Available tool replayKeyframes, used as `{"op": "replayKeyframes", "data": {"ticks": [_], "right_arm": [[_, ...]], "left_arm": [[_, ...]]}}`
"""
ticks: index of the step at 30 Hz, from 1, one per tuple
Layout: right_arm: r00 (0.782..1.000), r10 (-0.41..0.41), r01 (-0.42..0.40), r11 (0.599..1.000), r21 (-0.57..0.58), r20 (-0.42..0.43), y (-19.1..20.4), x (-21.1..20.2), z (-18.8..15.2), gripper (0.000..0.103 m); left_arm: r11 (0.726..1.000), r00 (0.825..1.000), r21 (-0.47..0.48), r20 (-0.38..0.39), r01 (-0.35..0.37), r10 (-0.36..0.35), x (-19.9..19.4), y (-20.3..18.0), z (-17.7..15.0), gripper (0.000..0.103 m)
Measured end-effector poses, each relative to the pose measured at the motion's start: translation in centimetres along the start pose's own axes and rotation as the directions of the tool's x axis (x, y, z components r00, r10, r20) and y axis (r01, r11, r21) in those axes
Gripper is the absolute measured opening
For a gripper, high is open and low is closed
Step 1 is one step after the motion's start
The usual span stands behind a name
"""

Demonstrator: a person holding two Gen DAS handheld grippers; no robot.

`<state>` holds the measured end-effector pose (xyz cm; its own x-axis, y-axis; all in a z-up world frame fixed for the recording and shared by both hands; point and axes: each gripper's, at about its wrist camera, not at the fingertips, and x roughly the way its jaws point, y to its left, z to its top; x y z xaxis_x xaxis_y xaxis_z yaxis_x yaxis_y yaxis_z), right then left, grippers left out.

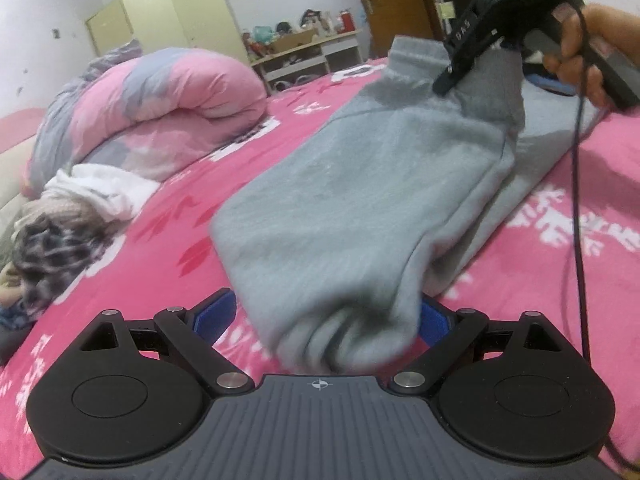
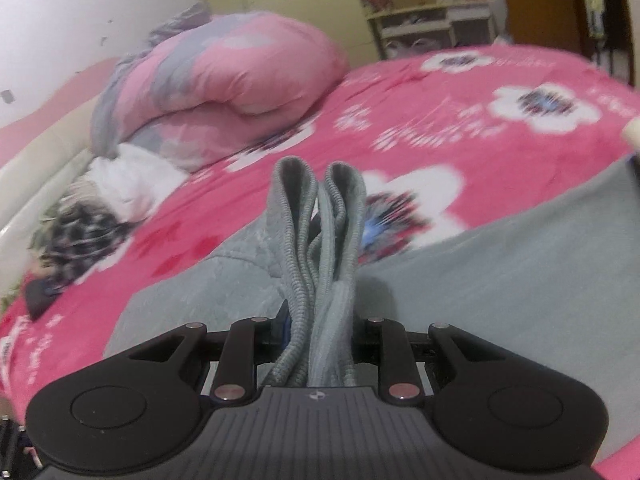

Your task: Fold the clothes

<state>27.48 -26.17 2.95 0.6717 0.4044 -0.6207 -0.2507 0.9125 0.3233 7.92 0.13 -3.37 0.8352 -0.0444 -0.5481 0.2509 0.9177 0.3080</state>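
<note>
- Far left, at 9 o'clock in the left wrist view: a pile of clothes (image 1: pixel 60 216), white and spotty ones, lying on the bed (image 1: pixel 168 240). They may be waiting for a fold, can't tell.
- Behind them, at 10 o'clock: a big pink quilt (image 1: pixel 160 108), rolled up. It's well apart from the work spot, so not in the way.
- Middle: the grey garment (image 1: pixel 360 184). One part lies flat on the bed, another part is lifted up over it. Looks like a fold half way, w/ one end being carried across.
- Left tool (image 1: pixel 324 320) at 6 o'clock: its fingers are pinched onto a bunched grey end, w/ the blue pads (image 1: pixel 212 316) part hidden by cloth. The pinch keeps that end from dropping.
- Right tool (image 2: pixel 316 328): closed tight on the ribbed grey hem, which sticks up in two loops at 12 o'clock. In the left wrist view it's at 1 o'clock, held by a hand (image 1: pixel 584 52).
- Both tools hold the cloth up together so it stays even, I think.
- Right side: a black cable (image 1: pixel 578 200) hangs down near the cloth. It could snag.
- Far back at 12 o'clock: shelves (image 1: pixel 304 52) w/ toys and a door. No trouble there.
</note>
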Motion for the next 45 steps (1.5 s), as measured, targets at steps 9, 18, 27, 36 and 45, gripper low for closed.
{"op": "replayKeyframes", "data": {"ticks": [9,18,27,36,45], "right_arm": [[0.973,-0.227,0.227,0.974,-0.002,0.051,-9.8,-3.0,4.6,0.024],[0.959,-0.283,0.281,0.958,0.061,0.014,-17.2,-3.2,4.5,0.024],[0.955,-0.292,0.297,0.942,0.158,-0.057,-22.1,-1.2,3.1,0.038],[0.927,-0.372,0.374,0.922,0.098,-0.041,-19.9,-6.2,3.7,0.047],[0.955,-0.278,0.256,0.95,0.178,0.107,-13.7,-15.7,1.1,0.061]], "left_arm": [[0.995,0.995,-0.001,-0.01,0.101,-0.101,0.7,-1.1,0.9,0.093],[0.99,0.99,-0.057,-0.064,0.126,-0.129,2.2,-0.5,1.4,0.093],[0.995,0.993,-0.024,-0.064,0.097,-0.098,1.6,-0.6,1.3,0.096],[0.993,0.994,-0.064,-0.051,0.095,-0.099,1.1,0.5,1.0,0.096],[0.979,0.997,-0.202,-0.062,0.023,-0.036,1.3,5.1,1.2,0.096]]}}
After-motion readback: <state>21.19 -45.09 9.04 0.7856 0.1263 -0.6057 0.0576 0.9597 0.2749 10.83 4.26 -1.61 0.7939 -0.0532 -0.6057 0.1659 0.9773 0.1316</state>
